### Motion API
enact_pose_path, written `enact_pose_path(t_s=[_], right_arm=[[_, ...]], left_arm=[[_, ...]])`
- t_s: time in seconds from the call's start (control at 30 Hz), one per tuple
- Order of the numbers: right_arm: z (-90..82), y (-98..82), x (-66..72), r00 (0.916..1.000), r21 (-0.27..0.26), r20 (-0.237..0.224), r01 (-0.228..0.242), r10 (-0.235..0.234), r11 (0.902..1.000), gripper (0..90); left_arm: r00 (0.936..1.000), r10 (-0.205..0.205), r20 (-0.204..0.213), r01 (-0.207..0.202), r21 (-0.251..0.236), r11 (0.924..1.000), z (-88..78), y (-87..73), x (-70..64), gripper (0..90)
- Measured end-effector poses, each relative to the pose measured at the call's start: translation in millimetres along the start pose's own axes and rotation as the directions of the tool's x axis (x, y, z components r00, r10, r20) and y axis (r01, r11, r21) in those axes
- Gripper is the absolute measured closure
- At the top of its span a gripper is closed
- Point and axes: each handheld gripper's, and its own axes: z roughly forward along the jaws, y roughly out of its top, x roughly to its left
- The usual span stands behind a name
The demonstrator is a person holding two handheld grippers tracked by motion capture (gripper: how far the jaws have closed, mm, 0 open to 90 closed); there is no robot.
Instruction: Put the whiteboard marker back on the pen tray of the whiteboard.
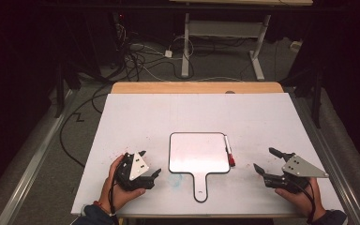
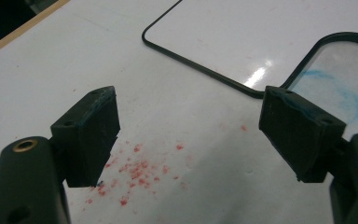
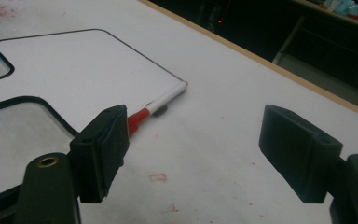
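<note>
From the high view, a small whiteboard [image 1: 199, 158] lies flat mid-table with a marker [image 1: 228, 151] touching its right edge. The left gripper [image 1: 149, 163] and right gripper [image 1: 265, 160] rest either side, both spread wide and empty. The left gripper view shows red specks [image 2: 135, 170] on the table between its jaws. In the right gripper view, the marker's red cap [image 3: 139, 119] sits just behind one jaw.
</note>
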Motion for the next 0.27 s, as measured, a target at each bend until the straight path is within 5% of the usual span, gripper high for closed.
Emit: enact_pose_path(t_s=[0.27], right_arm=[[0.3,-0.9,-3.6,0.9998,0.004,0.018,-0.003,0.003,1.0,24.8]], left_arm=[[0.9997,-0.015,-0.017,0.015,-0.004,0.9999,1.9,1.2,4.0,18.1]])
